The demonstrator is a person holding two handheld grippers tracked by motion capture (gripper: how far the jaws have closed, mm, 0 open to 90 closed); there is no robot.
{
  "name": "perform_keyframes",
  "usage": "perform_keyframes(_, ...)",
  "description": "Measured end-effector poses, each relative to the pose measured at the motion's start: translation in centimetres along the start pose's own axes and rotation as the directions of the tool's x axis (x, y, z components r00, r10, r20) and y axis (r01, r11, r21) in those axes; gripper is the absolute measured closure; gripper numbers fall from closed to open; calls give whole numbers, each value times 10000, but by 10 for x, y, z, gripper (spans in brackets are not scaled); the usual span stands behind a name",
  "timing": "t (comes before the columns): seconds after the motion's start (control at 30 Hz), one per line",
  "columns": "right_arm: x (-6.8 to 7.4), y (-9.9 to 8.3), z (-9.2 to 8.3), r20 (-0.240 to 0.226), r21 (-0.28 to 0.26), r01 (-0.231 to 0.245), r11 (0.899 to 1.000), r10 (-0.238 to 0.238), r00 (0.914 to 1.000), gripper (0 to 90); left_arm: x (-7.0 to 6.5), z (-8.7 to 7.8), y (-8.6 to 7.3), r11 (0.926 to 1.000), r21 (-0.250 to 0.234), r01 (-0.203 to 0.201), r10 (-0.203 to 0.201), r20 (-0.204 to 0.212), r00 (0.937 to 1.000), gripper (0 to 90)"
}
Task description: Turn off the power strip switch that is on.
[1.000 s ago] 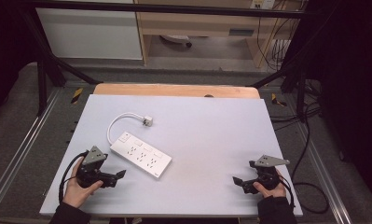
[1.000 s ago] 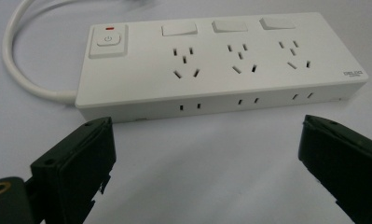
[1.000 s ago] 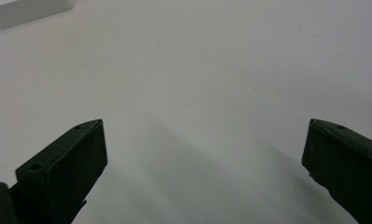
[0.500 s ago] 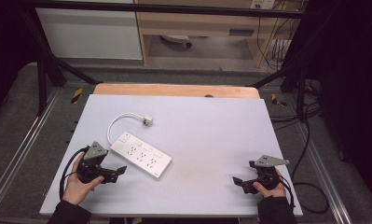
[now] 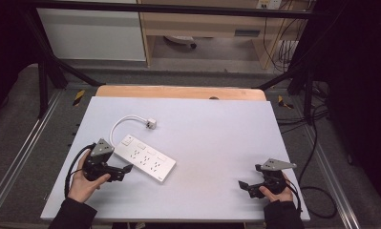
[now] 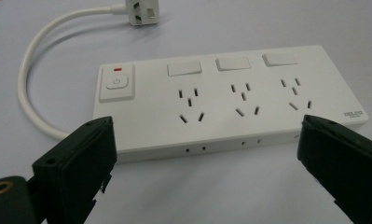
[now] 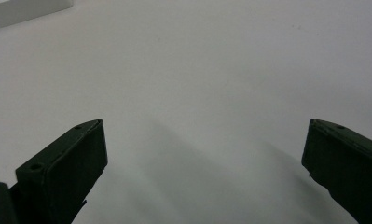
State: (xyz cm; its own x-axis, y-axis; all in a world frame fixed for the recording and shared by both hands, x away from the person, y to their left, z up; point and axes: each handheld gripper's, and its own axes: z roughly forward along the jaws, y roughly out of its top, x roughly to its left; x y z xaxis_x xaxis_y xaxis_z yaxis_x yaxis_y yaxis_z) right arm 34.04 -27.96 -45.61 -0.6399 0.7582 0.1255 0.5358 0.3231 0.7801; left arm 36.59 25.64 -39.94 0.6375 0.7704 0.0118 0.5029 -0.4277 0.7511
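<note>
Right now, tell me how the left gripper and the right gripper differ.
The left gripper points at the power strip, close to it; the right gripper faces bare table, far from the strip. The left sits farther from the table's near edge than the right. Both are open and empty.

A white power strip [image 6: 230, 100] lies flat just ahead of the left claw [image 6: 204, 154], its long side facing the wide-spread jaws. It has three sockets, each with a rocker switch, and a main button under a red light. Its white cord [image 6: 39, 60] loops to a loose plug [image 6: 139, 11] beyond.
</note>
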Motion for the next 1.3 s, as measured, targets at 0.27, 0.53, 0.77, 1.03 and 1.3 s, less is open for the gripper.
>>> perform_keyframes(0.27, 0, 0, 0, 2, 7, -15, 10000, 15, 10000, 6, 1, 4, 6, 10000, 51, 63, -62, -49, 10000, 52)
perform_keyframes(0.53, 0, 0, 0, -9, 6, -9, 10000, 9, 10000, 6, 3, 10, 11, 9999, 95, 109, -108, -121, 9999, 72)
perform_keyframes(0.77, 0, 0, 0, -3, 11, -5, 10000, 5, 10000, 6, 3, 15, 16, 9999, 102, 79, -76, -244, 9997, 111)
perform_keyframes(1.03, 0, 0, 0, -17, 25, -18, 10000, 19, 10000, 6, 5, 21, 20, 9999, 29, 135, -134, -304, 9994, 163)
perform_keyframes(1.3, 0, 0, 0, -10, 5, -4, 10000, 4, 10000, 6, 4, 27, 26, 9999, -68, 121, -123, -401, 9991, 253)
